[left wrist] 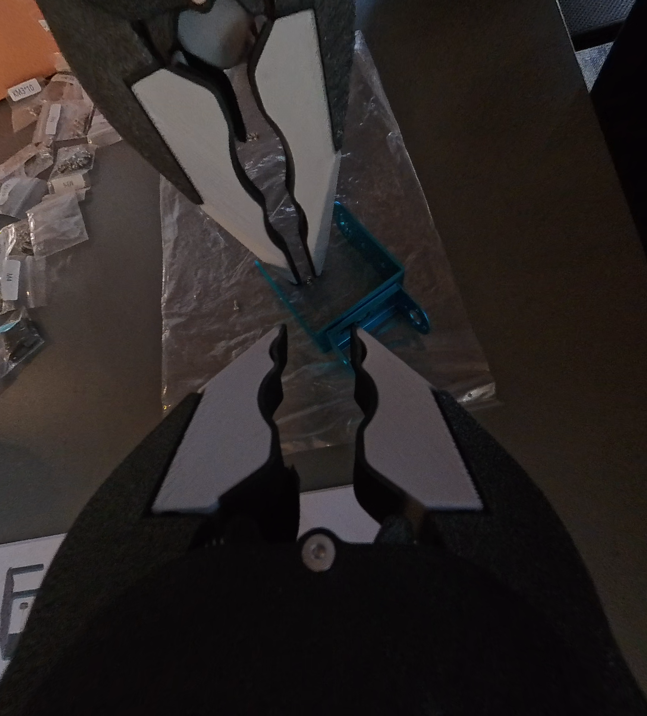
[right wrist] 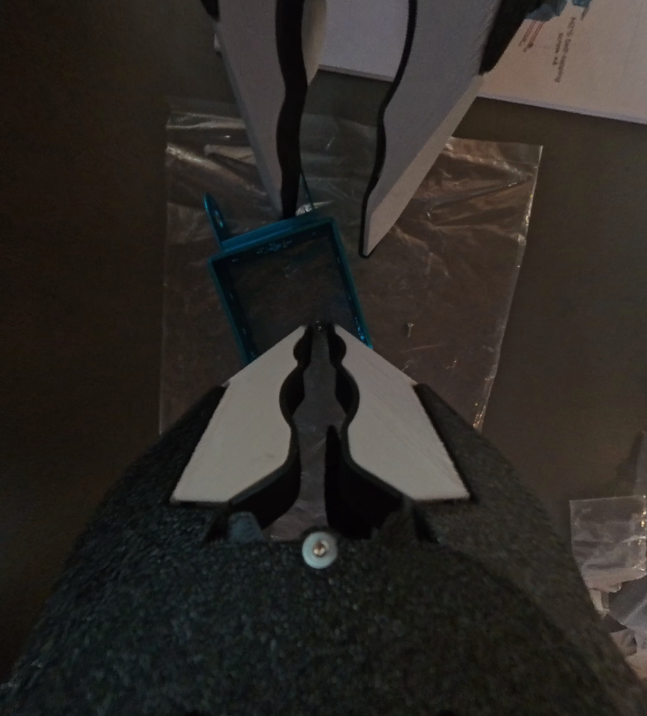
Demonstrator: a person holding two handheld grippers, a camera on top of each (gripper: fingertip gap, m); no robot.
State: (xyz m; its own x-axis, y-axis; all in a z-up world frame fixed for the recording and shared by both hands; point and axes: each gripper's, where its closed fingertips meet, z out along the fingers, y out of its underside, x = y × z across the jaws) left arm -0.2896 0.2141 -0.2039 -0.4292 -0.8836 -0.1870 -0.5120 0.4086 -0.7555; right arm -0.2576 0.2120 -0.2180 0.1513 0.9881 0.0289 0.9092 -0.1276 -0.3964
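A blue metal U-shaped bracket (left wrist: 372, 306) lies on a clear plastic sheet (left wrist: 213, 348) on a dark table. My right gripper (left wrist: 307, 278) comes down from the top of the left wrist view and pinches a small screw (left wrist: 308, 281) just inside the bracket. In the right wrist view the right gripper (right wrist: 318, 329) holds that screw (right wrist: 318, 324) at the bracket's (right wrist: 275, 242) open end. My left gripper (left wrist: 318, 333) is open and empty, its jaws standing over the bracket's near corner. It also shows from above in the right wrist view (right wrist: 326, 231).
A second loose screw (left wrist: 236, 306) lies on the sheet beside the bracket, also seen in the right wrist view (right wrist: 408, 328). Several small bags of hardware (left wrist: 54, 217) lie nearby (right wrist: 624, 550). A white printed sheet (left wrist: 0, 604) and an orange box (left wrist: 4, 58) sit at the edges. Some 4 cm of space lies between my two pairs of fingers.
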